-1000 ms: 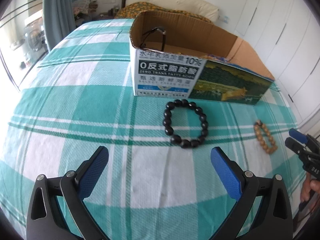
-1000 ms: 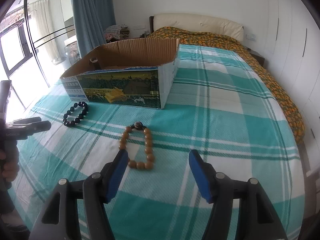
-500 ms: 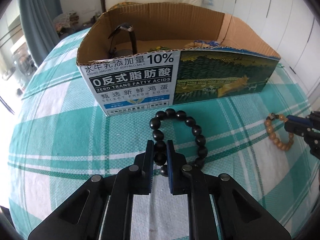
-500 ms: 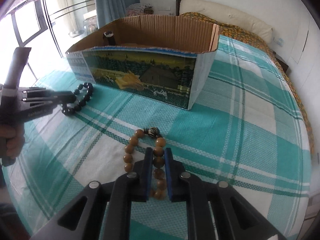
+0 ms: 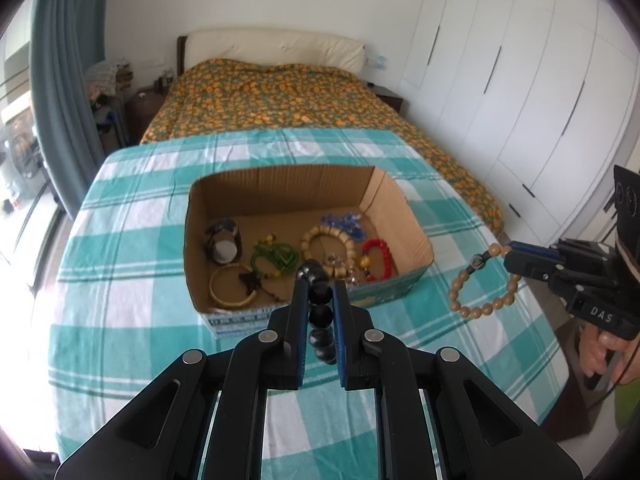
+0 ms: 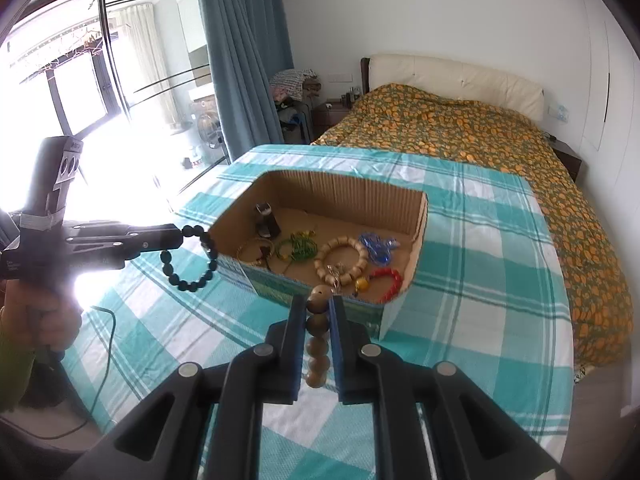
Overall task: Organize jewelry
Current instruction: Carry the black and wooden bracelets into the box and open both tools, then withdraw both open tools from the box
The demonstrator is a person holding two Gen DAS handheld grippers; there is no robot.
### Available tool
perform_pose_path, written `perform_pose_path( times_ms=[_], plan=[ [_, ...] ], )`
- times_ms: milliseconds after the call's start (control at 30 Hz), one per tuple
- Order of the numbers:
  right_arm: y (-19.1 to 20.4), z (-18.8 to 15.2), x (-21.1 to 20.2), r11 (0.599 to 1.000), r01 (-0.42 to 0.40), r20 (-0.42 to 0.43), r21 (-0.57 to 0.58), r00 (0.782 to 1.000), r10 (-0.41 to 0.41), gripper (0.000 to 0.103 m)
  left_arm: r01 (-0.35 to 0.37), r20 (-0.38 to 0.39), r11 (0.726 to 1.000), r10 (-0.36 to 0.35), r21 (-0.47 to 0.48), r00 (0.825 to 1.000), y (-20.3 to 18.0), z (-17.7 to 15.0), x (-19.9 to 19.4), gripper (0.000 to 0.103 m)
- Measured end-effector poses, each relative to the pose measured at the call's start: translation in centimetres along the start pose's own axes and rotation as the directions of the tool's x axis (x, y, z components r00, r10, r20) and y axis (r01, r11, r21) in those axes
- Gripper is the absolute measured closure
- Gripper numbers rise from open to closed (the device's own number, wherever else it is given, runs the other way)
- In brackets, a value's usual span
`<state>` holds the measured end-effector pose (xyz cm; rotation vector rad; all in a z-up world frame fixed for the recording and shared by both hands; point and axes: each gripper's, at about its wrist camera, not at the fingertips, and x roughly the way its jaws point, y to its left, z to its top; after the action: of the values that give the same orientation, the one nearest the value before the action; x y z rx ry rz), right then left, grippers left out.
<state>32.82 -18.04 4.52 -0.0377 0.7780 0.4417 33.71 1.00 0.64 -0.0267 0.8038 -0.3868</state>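
Bedroom setting: a teal-and-white checked cloth (image 5: 132,240) covers the bed's foot, with an open cardboard box (image 5: 404,212) on it. Box contents: 1 gold bangle (image 5: 232,290), 1 green bead string (image 5: 276,258), 1 pale bead bracelet (image 5: 328,236), 1 red bracelet (image 5: 378,252), blue beads (image 5: 344,222). Left gripper (image 5: 320,292): jaws narrow, clamped on the black bead bracelet (image 6: 192,256), held clear of the cloth at the box's near-left corner, loop hanging downward. Right gripper (image 6: 318,306): jaws narrow, clamped on the tan bead bracelet (image 5: 480,284), raised just right of the box, loop drooping, long axis slanted.
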Motion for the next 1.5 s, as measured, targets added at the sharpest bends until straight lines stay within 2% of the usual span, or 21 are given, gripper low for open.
perform_pose_path(
  times_ms=[167, 400, 567, 900, 933, 967, 1033, 1067, 1233, 1300, 1367, 1400, 1500],
  plan=[
    [0.8, 4.8, 1.3, 0.999, -0.027, 0.034, -0.032, 0.999, 0.028, 0.091, -0.042, 0.048, 0.999, 0.04, 0.028, 0.998, 0.2, 4.0, 0.4, 0.093],
    [0.3, 8.4, 7.2, 0.997, -0.078, -0.008, 0.012, 0.997, 0.078, 0.091, -0.083, 0.013, 0.997, 0.082, 0.004, 0.997, 2.1, 6.2, 5.0, 0.093],
    [-0.4, 8.4, 11.5, 0.992, -0.112, -0.065, 0.053, 0.991, 0.115, 0.091, -0.094, -0.036, 0.995, 0.093, -0.017, 0.995, 3.4, 5.8, 7.9, 0.093],
    [-2.8, 6.2, 17.9, 0.988, -0.088, -0.158, 0.13, 0.981, 0.108, 0.089, -0.146, -0.118, 0.989, 0.142, -0.023, 0.983, 4.2, 3.5, 12.8, 0.091],
    [-2.9, 6.1, 18.0, 0.989, -0.067, -0.159, 0.132, 0.983, 0.088, 0.088, -0.161, -0.12, 0.987, 0.157, -0.024, 0.98, 4.3, 3.2, 13.1, 0.081],
    [-3.0, 6.0, 18.1, 0.99, -0.045, -0.16, 0.131, 0.985, 0.066, 0.086, -0.176, -0.123, 0.984, 0.172, -0.027, 0.977, 4.3, 3.1, 13.2, 0.053],
    [-3.0, 5.8, 17.6, 0.992, -0.013, -0.152, 0.128, 0.988, 0.032, 0.063, -0.207, -0.095, 0.978, 0.203, -0.034, 0.974, 4.3, 2.9, 12.8, 0.022],
    [-3.0, 5.8, 17.1, 0.992, -0.001, -0.141, 0.128, 0.99, 0.019, 0.046, -0.225, -0.071, 0.974, 0.222, -0.032, 0.972, 4.2, 2.9, 12.3, 0.016],
    [-2.6, 5.8, 14.2, 0.992, 0.058, -0.116, 0.113, 0.992, -0.045, 0.042, -0.291, 0.021, 0.957, 0.291, -0.011, 0.956, 2.7, 3.1, 9.1, 0.001],
    [-2.2, 5.7, 12.9, 0.991, 0.092, -0.101, 0.098, 0.992, -0.082, 0.029, -0.335, 0.06, 0.942, 0.334, 0.009, 0.941, 1.7, 3.1, 7.6, 0.001],
    [-1.7, 5.5, 11.4, 0.989, 0.108, -0.081, 0.098, 0.992, -0.101, 0.022, -0.36, 0.069, 0.932, 0.358, 0.025, 0.931, 0.9, 2.9, 6.5, 0.001],
    [-1.4, 5.4, 10.6, 0.988, 0.116, -0.075, 0.101, 0.991, -0.109, 0.022, -0.366, 0.059, 0.93, 0.364, 0.027, 0.929, 0.6, 2.8, 6.0, 0.001],
    [-0.7, 4.9, 8.2, 0.981, 0.158, -0.052, 0.11, 0.987, -0.153, 0.018, -0.345, 0.04, 0.939, 0.345, -0.016, 0.938, 0.1, 2.3, 4.4, 0.001]
  ],
)
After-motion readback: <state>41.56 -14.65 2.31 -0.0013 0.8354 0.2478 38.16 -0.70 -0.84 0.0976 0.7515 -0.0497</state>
